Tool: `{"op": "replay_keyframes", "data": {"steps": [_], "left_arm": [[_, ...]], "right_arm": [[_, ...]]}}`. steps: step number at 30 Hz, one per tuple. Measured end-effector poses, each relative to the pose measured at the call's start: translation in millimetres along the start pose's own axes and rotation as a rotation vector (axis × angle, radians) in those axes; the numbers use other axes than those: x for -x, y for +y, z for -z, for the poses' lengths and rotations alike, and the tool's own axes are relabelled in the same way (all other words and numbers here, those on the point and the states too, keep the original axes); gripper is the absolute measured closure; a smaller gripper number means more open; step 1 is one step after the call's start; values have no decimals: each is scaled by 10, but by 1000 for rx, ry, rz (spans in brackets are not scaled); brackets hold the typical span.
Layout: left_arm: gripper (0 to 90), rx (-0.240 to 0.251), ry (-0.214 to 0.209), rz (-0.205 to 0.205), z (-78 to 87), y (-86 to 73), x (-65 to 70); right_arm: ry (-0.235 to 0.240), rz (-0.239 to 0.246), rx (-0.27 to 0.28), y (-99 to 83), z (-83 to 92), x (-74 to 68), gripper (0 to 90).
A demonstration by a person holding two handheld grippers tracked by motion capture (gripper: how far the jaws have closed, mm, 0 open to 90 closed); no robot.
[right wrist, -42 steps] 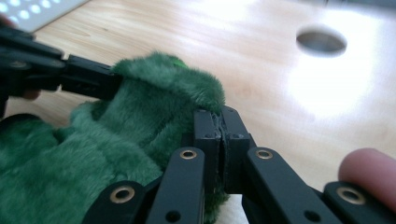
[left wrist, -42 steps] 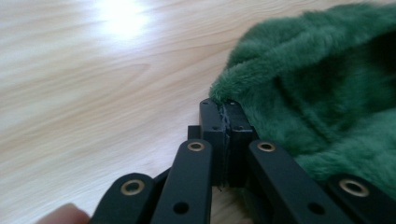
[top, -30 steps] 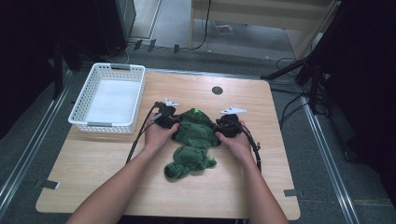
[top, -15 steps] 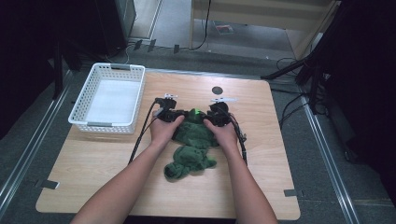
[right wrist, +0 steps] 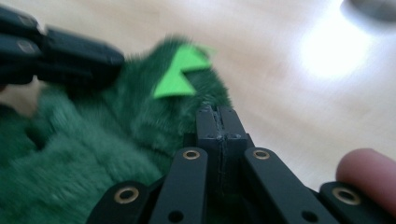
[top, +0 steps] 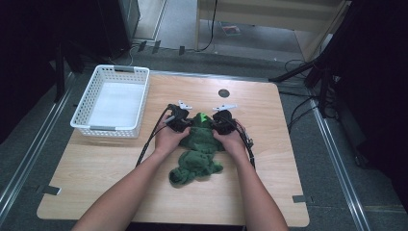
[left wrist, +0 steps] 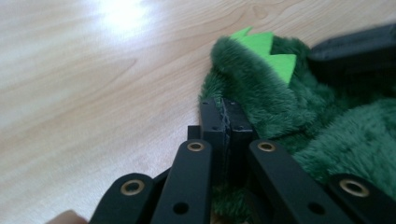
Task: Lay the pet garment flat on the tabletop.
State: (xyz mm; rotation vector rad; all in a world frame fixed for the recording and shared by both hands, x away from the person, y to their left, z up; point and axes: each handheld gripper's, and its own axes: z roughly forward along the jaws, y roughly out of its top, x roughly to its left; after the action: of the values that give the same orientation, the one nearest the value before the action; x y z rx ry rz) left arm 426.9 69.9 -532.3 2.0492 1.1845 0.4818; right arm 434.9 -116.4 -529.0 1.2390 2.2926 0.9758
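Note:
A dark green plush dinosaur [top: 198, 147] with bright green felt spikes [top: 204, 116] lies crumpled at the middle of the wooden table [top: 96, 168]. My left gripper [top: 184, 123] is shut at the plush's upper left edge, its jaws pressed together against the fur [left wrist: 280, 107]. My right gripper [top: 217, 123] is shut at the upper right edge, beside a spike [right wrist: 180, 74]. In the left gripper view, my left gripper [left wrist: 225, 109] meets the fur, with the right gripper [left wrist: 355, 46] beyond. The right gripper view shows my right gripper [right wrist: 217, 116] and the left gripper [right wrist: 60, 58].
A white lattice basket [top: 86, 103] stands empty at the table's far left. A small dark round disc [top: 223, 93] sits in the tabletop behind the plush. Black cables [top: 146, 144] trail back along both forearms. Dark stands and cables surround the table.
Both grippers have come closer together, the right one moving left the most. The top of the plush has bunched narrower between them.

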Motion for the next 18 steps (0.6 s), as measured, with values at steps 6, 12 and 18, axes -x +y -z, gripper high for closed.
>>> {"op": "replay_keyframes", "data": {"steps": [6,12,18], "left_arm": [[900,62,56,11,17,6,-14],[797,11,-10,75,-28,-42,-101],[550,116,-84,226,299,-142,-280]], "right_arm": [[-29,3,162,68,164,-19,900],[18,-44,24,-69,-2,99,772],[75,-137,129,-166,393,275,575]]}}
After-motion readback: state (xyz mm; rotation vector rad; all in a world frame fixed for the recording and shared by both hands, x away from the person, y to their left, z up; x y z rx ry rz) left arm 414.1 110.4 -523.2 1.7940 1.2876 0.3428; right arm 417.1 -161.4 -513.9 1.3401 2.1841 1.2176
